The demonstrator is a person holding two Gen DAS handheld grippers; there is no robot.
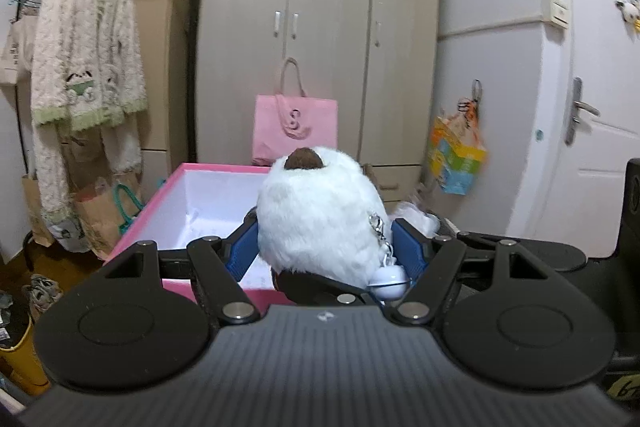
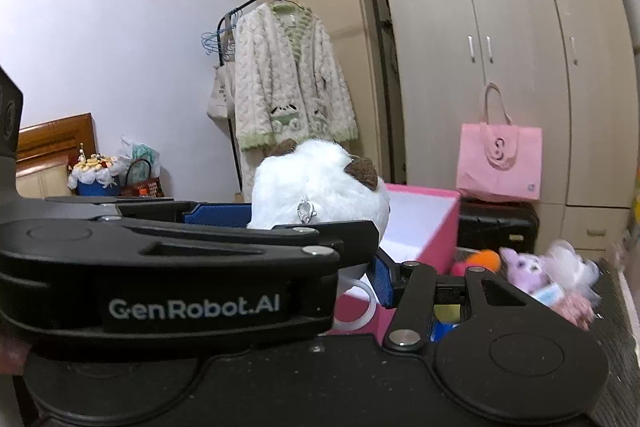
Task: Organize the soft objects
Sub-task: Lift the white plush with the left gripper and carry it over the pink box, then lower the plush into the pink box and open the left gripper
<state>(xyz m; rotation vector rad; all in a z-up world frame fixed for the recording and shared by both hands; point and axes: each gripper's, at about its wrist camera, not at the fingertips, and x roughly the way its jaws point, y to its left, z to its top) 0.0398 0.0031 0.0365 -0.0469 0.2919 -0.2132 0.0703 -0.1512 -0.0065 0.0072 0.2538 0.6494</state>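
Note:
My left gripper (image 1: pixel 322 243) is shut on a white fluffy plush toy (image 1: pixel 320 215) with brown ears and a white ball charm on a chain (image 1: pixel 390 285). It holds the toy over the near edge of an open pink box (image 1: pixel 176 183) with a white inside. In the right wrist view the same toy (image 2: pixel 320 183) sits in the left gripper (image 2: pixel 320 227), which crosses in front and hides most of my right gripper. Only one blue pad (image 2: pixel 384 281) of the right gripper shows. The pink box (image 2: pixel 436 227) stands behind.
A purple plush (image 2: pixel 528 269), an orange one (image 2: pixel 484 259) and other soft toys lie right of the box. A pink tote bag (image 1: pixel 294 129) stands by the beige wardrobe (image 1: pixel 320 27). A fluffy cardigan (image 1: pixel 86 51) hangs on a rack at left. A white door (image 1: pixel 596 87) is at right.

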